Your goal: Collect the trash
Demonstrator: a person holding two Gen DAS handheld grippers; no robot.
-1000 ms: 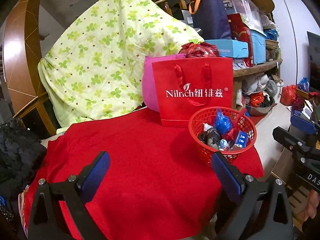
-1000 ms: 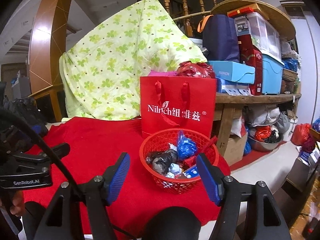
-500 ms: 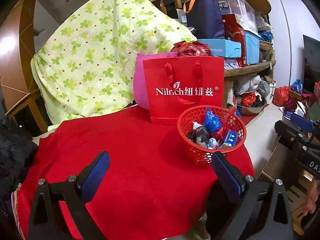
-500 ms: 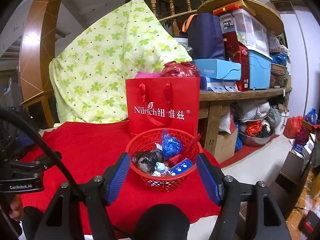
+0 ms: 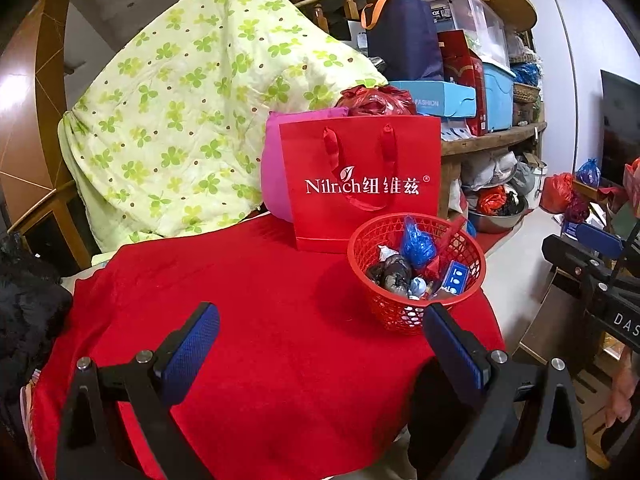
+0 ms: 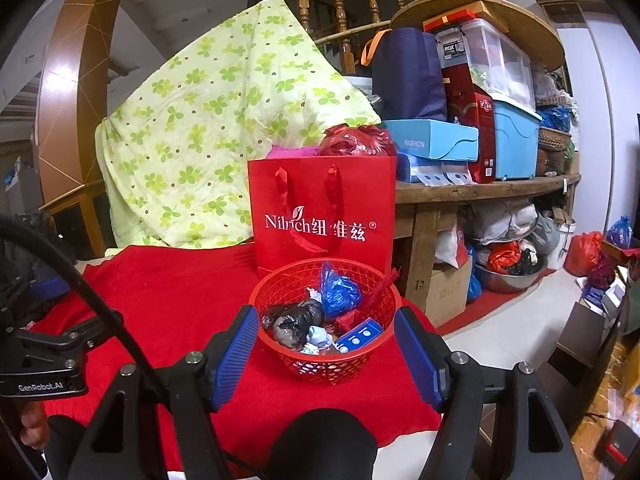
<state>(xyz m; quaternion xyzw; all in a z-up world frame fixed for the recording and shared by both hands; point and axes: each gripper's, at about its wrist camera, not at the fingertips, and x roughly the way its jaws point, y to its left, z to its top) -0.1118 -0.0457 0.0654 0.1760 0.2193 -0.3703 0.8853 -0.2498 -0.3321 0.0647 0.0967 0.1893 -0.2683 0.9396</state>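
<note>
While your two grippers hover over the red cloth-covered table [image 5: 260, 320], the round red plastic mesh basket [image 6: 326, 364] sits near its right edge, just in front of the upright red paper gift bag [image 6: 320, 216]. It holds a crumpled black plastic bag [image 6: 294, 320], a knotted blue plastic bag [image 6: 338, 294] and a small blue box [image 6: 362, 334]. Only your right view shows the left gripper's black body at the left edge. Your right gripper [image 6: 326, 352] stands apart, its pads framing the basket without touching it. Your left gripper [image 5: 320, 344] gapes wide over bare cloth, holding nothing.
</note>
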